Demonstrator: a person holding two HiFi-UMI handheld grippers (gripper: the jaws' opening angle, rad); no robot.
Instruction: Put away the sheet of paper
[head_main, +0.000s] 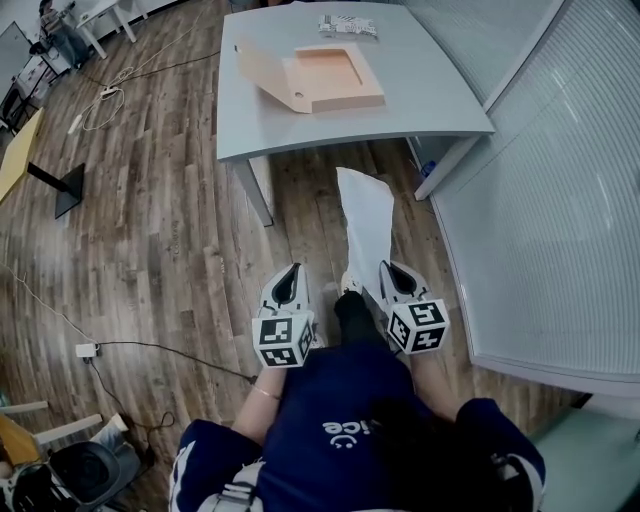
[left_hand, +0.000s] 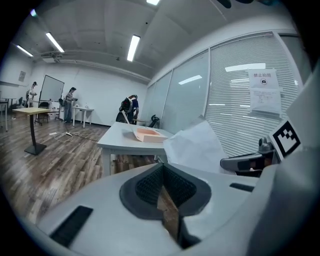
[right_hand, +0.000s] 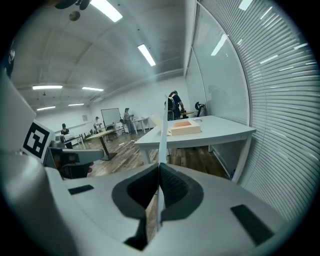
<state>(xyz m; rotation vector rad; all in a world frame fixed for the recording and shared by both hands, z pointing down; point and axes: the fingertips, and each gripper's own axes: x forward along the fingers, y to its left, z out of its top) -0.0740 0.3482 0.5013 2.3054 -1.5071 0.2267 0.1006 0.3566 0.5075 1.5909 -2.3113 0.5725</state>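
Observation:
The white sheet of paper (head_main: 368, 220) sticks out forward from my right gripper (head_main: 385, 268), which is shut on its near edge. In the right gripper view the sheet (right_hand: 162, 132) stands edge-on, pinched between the pads of that gripper (right_hand: 159, 166). My left gripper (head_main: 289, 272) is beside it, apart from the paper, with its jaws closed at the tips and nothing held (left_hand: 161, 167). The sheet (left_hand: 197, 147) shows to its right in the left gripper view. Ahead, an open peach-coloured box (head_main: 322, 78) lies on the grey table (head_main: 430, 95), beyond both grippers.
A glass wall with blinds (head_main: 560, 200) runs along the right. The table's legs (head_main: 258, 190) stand just ahead on the wooden floor. Cables and a power strip (head_main: 86, 350) lie on the left, near a black table base (head_main: 68, 188). People stand far off (left_hand: 127, 107).

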